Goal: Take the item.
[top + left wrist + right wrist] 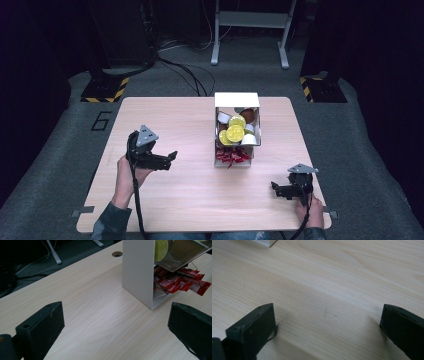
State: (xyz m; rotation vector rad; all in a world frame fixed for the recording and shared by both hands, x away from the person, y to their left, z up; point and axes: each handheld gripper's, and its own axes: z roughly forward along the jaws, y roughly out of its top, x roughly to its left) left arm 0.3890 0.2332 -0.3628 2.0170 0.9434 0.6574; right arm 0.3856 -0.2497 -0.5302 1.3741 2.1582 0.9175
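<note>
A white two-tier box (237, 100) stands at the middle back of the wooden table (165, 195). Its upper tray holds round capsules with yellow lids (234, 133), plus white and brown ones. Red sachets (232, 156) lie in its lower shelf and spill out at the front. My left gripper (172, 159) hovers open at the table's left, pointing right toward the box. In the left gripper view the box's white side wall (137, 270) and the red sachets (182, 282) lie ahead between the wide-apart jaws. My right gripper (274, 189) is open low near the front right edge, over bare wood (324, 297).
Beyond the table lie grey floor, cables, a white stand's legs (250, 30) and yellow-black striped bases (105, 90). A cable hole (117, 254) sits in the tabletop behind the box. A white corner of the box (263, 242) shows at the top of the right gripper view.
</note>
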